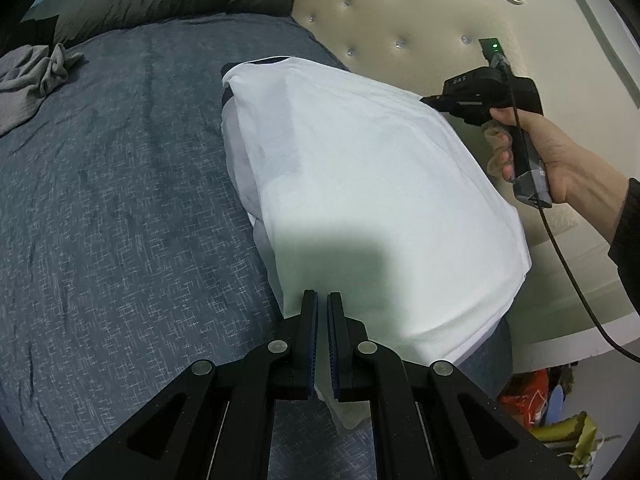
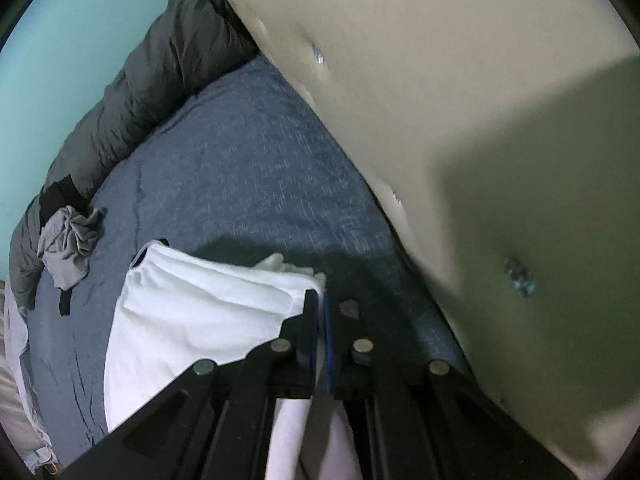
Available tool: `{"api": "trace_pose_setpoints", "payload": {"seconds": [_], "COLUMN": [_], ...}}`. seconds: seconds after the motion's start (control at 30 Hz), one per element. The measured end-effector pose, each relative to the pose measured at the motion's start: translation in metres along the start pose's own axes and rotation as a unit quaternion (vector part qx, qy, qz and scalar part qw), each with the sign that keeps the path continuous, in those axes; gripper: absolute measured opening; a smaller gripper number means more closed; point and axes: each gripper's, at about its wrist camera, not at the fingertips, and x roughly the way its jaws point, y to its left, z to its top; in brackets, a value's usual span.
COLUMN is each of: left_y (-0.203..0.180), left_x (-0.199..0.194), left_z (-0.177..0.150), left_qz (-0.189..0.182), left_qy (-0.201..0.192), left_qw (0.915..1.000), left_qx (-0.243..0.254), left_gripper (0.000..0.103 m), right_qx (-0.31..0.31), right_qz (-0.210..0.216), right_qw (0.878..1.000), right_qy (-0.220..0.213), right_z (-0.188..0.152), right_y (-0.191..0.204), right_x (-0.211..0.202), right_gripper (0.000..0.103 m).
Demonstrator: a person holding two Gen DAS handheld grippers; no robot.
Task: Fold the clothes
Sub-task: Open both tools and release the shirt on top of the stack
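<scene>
I had the left gripper [image 1: 322, 300] clamped nearly shut on the near edge of the white garment [image 1: 360, 168], cloth pinched between its pads. My right gripper [image 2: 322, 300] was squeezed tight on the far corner. The garment lay stretched between both jaws over the blue bedspread [image 1: 120, 200], a crumpled grey cloth [image 1: 36, 76] well apart.

The only writing that can be read is a row of small pale letters, "DAS", on the black body of the right gripper [image 1: 430, 100], seen from the left wrist camera; the first letter is not quite sharp. The right wrist view shows no text, label or number at all.
</scene>
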Motion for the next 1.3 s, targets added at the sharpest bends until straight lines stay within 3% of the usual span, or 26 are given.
{"api": "trace_pose_setpoints", "payload": {"seconds": [0.13, 0.23, 0.4, 0.5, 0.63, 0.8, 1.3], "left_y": [0.001, 0.000, 0.001, -0.001, -0.002, -0.006, -0.009], "left_x": [0.001, 0.000, 0.001, 0.000, -0.001, -0.004, -0.026], "left_z": [0.000, 0.001, 0.002, 0.001, -0.001, -0.005, -0.013], "left_qz": [0.001, 0.002, 0.000, 0.001, 0.002, 0.006, 0.008], "left_qy": [0.001, 0.004, 0.005, 0.003, 0.000, -0.006, -0.027], "left_qw": [1.0000, 1.0000, 1.0000, 1.0000, 1.0000, 0.9999, 0.9994], "left_qx": [-0.001, 0.002, 0.003, 0.005, 0.004, 0.010, 0.020], "left_gripper": [0.005, 0.005, 0.005, 0.005, 0.005, 0.005, 0.009], "right_qx": [0.002, -0.024, -0.094, -0.114, -0.140, -0.118, -0.065], "right_qz": [-0.001, -0.042, 0.010, 0.060, 0.069, 0.053, 0.029], "right_qw": [1.000, 0.998, 0.994, 0.990, 0.988, 0.992, 0.993], "right_qy": [-0.003, -0.029, -0.061, -0.048, -0.015, -0.009, -0.093], "right_z": [-0.003, -0.006, -0.030, -0.050, -0.078, -0.098, -0.145], "right_y": [-0.002, 0.000, 0.015, 0.024, 0.031, 0.016, 0.008], "right_x": [-0.003, -0.022, -0.061, -0.071, -0.063, -0.059, -0.120], "right_gripper": [0.005, 0.006, 0.006, 0.006, 0.006, 0.006, 0.006]}}
